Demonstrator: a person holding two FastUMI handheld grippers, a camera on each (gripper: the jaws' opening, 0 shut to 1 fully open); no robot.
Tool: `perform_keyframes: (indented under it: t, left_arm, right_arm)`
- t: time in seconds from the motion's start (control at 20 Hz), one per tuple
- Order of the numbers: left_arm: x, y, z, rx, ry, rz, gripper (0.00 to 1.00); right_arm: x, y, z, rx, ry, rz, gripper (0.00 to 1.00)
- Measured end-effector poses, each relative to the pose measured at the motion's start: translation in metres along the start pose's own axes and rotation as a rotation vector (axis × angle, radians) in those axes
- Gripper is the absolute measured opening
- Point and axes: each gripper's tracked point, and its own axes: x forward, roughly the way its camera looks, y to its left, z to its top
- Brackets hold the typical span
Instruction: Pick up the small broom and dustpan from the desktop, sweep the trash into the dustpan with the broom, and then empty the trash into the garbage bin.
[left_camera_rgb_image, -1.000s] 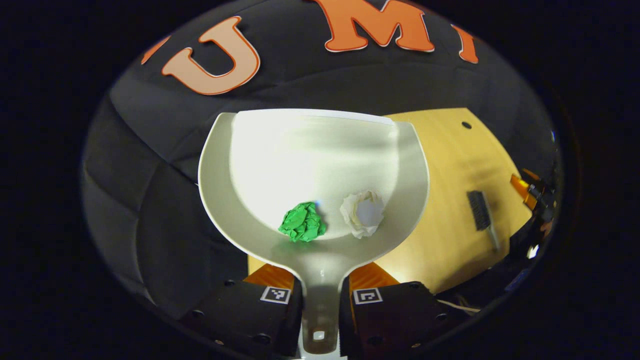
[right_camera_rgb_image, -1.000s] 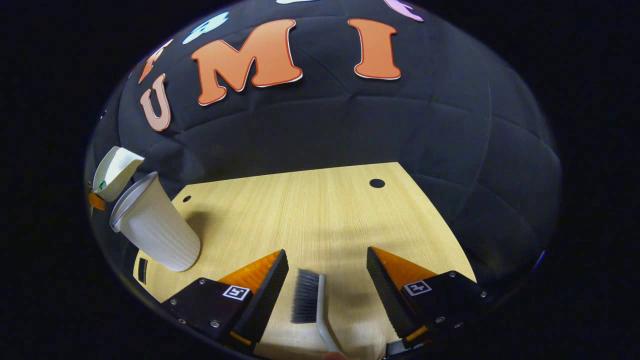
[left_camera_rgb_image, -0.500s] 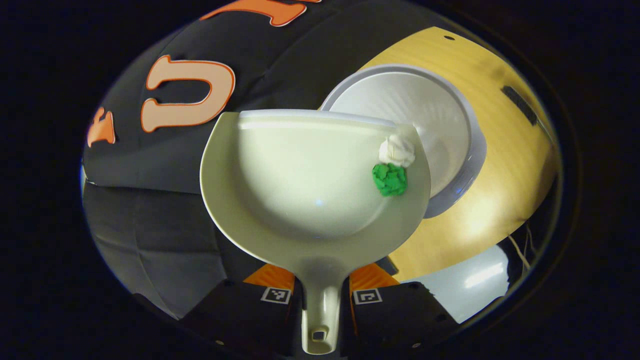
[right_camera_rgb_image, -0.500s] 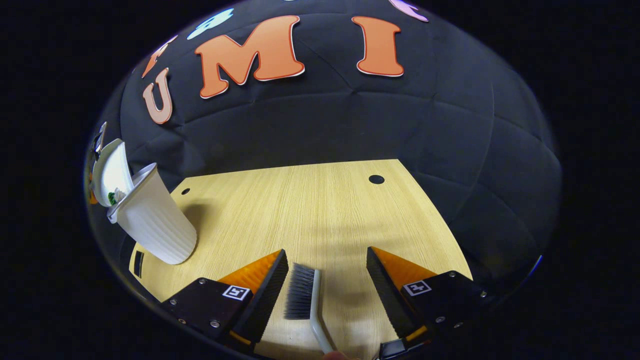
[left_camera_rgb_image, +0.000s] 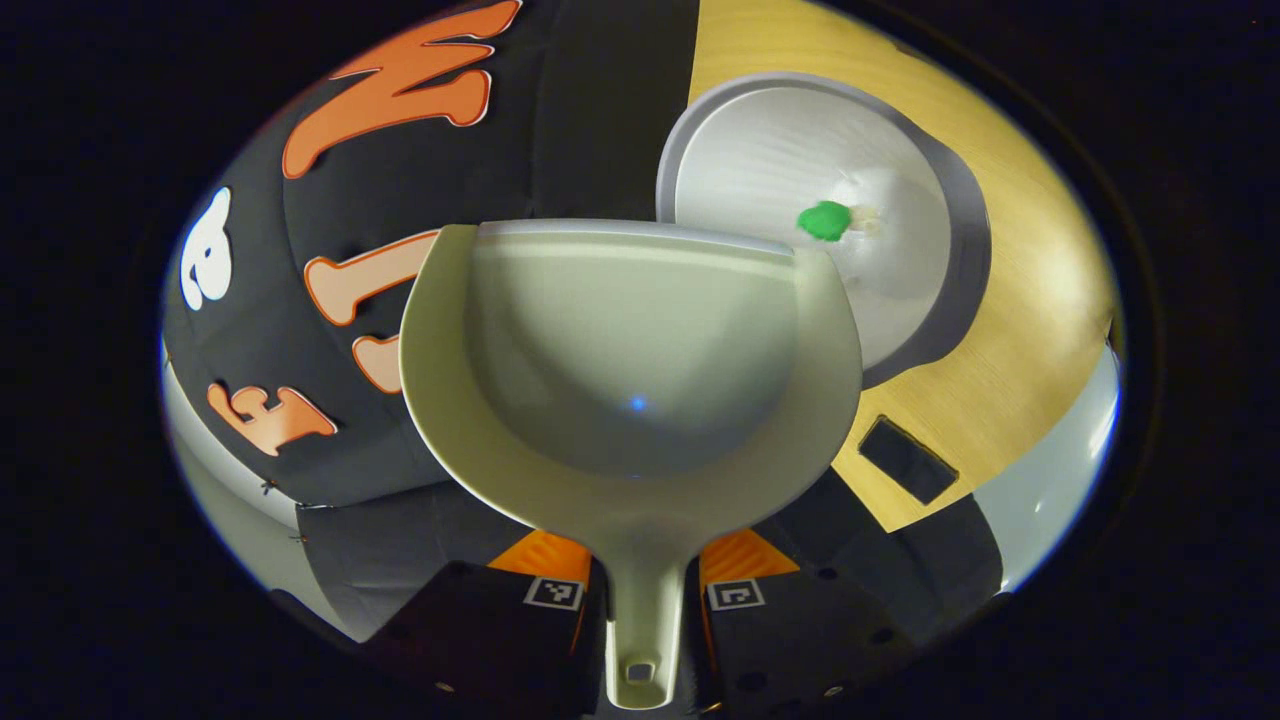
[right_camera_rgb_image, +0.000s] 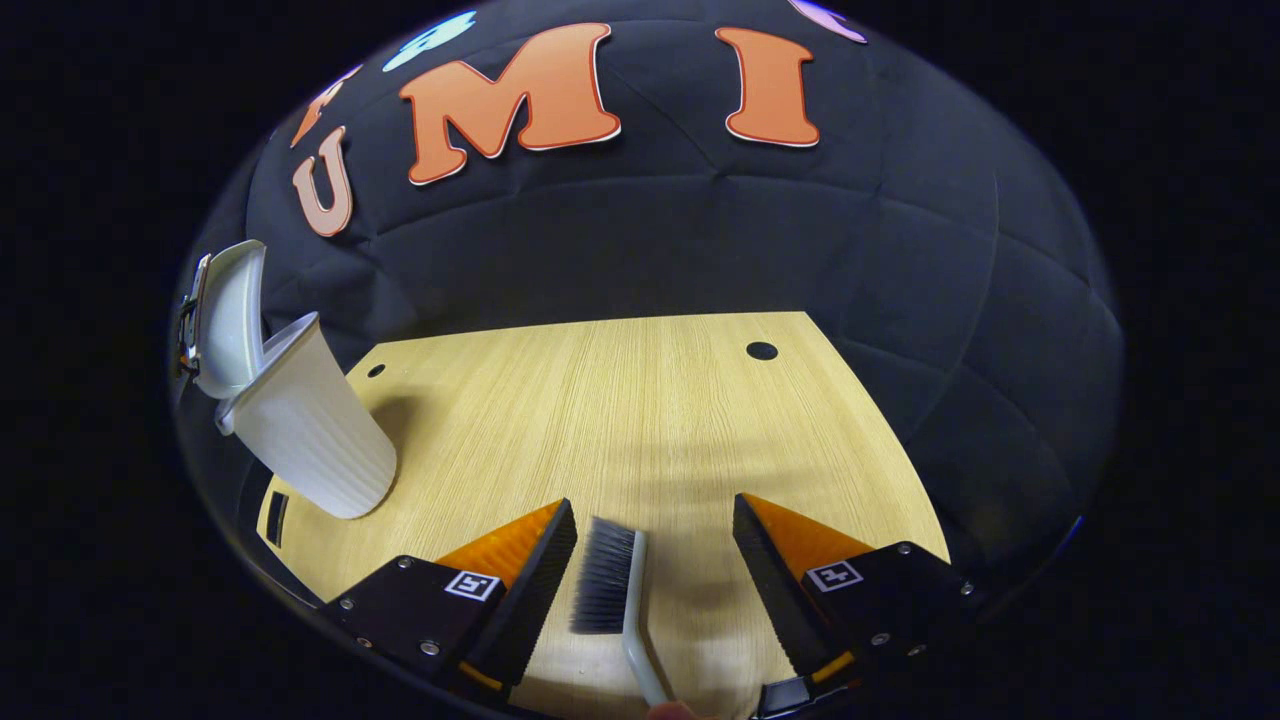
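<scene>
One dustpan (left_camera_rgb_image: 630, 340), pale, held by its handle in the left claw (left_camera_rgb_image: 645, 600), both fingers pinching the handle stem; long axis runs 6 to 12 o'clock in the left gripper view, open lip toward 12, pan bare inside. One garbage bin (left_camera_rgb_image: 950, 250), white, ribbed, its mouth at 1 o'clock past the dustpan's lip, standing on the table (left_camera_rgb_image: 1040, 330). Inside the bin: one green wad (left_camera_rgb_image: 824, 220) and one white wad (left_camera_rgb_image: 868, 215), touching. One broom (right_camera_rgb_image: 612, 590), small, dark bristles, pale handle, lying on the table in the right gripper view; long axis roughly 6 to 12 o'clock, bristle head toward 12, bristles facing 9. Right claw (right_camera_rgb_image: 655, 560) spread wide, its fingers either side of the broom, neither pressing on it. In that view the bin sits at 9 o'clock with the dustpan tipped over its mouth.
</scene>
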Motion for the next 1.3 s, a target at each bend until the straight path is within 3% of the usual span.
perform_keyframes:
  t: [0.15, 0.3, 0.5, 0.7, 0.9, 1.0, 1.3]
  left_arm:
    - [-0.005, -0.033, 0.002, -0.282, -0.04, -0.155, 0.31]
    - [-0.029, -0.068, 0.034, -0.581, -0.137, -0.313, 0.31]
    - [-0.065, -0.089, 0.098, -0.83, -0.311, -0.446, 0.3]
    - [-0.114, -0.104, 0.169, -0.931, -0.501, -0.596, 0.3]
    - [-0.157, -0.13, 0.235, -0.986, -0.6, -0.787, 0.3]
    - [-0.18, -0.162, 0.251, -0.985, -0.604, -0.872, 0.31]
    - [-0.181, -0.224, 0.274, -0.983, -0.484, -0.93, 0.31]
  right_arm:
    - [-0.002, 0.0, 0.001, -0.003, -0.011, -0.007, 0.95]
    - [-0.006, 0.001, 0.009, 0.006, -0.039, -0.023, 0.95]
    - [-0.017, 0.012, 0.019, 0.003, -0.076, -0.034, 0.95]
    - [-0.025, 0.028, 0.022, 0.001, -0.086, -0.021, 0.95]
    - [-0.031, 0.033, 0.019, -0.01, -0.091, -0.023, 0.95]
    - [-0.034, 0.034, 0.016, -0.018, -0.091, -0.027, 0.95]
    - [-0.034, 0.031, 0.01, -0.02, -0.081, -0.031, 0.95]
